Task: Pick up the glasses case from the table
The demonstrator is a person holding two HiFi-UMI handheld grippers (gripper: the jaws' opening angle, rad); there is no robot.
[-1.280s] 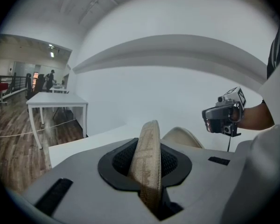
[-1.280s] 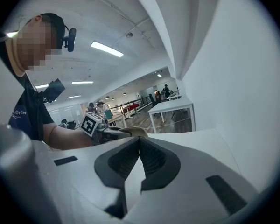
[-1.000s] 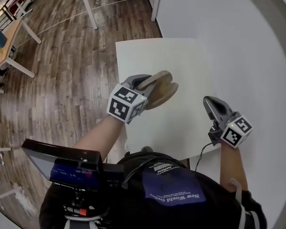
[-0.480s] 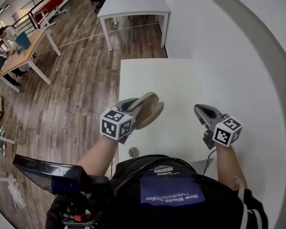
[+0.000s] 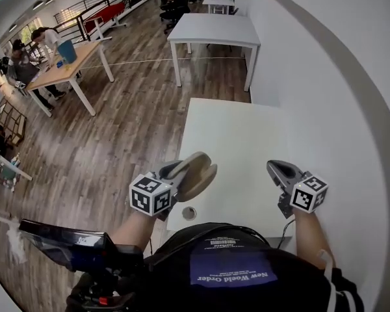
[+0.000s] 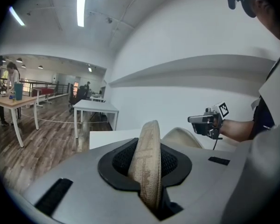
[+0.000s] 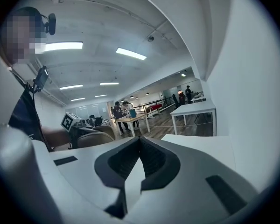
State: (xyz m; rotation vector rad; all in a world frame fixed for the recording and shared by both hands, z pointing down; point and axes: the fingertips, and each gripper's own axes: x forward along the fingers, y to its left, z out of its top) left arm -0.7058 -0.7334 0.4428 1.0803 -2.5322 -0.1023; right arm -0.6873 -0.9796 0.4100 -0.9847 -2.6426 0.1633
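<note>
The tan oval glasses case (image 5: 195, 173) is off the white table (image 5: 240, 142), held in the air near its front left corner. My left gripper (image 5: 180, 174) is shut on the case. In the left gripper view the case (image 6: 148, 139) stands edge-on between the black pads (image 6: 123, 158). My right gripper (image 5: 277, 169) hovers over the table's front right part, shut with nothing between its fingers; in its own view the right gripper (image 7: 140, 141) shows pads meeting at the tips. The right gripper view also shows the case (image 7: 95, 136) at the left.
A white wall runs along the table's right side. A round cable hole (image 5: 189, 212) sits at the table's near edge. Beyond it stand another white table (image 5: 214, 28) and a wooden desk (image 5: 65, 60) with people beside it. Wood floor lies to the left.
Both grippers have risen and drawn back toward my body. The left one carried the case from over the table's middle to its front left corner. The head view has tilted up.
</note>
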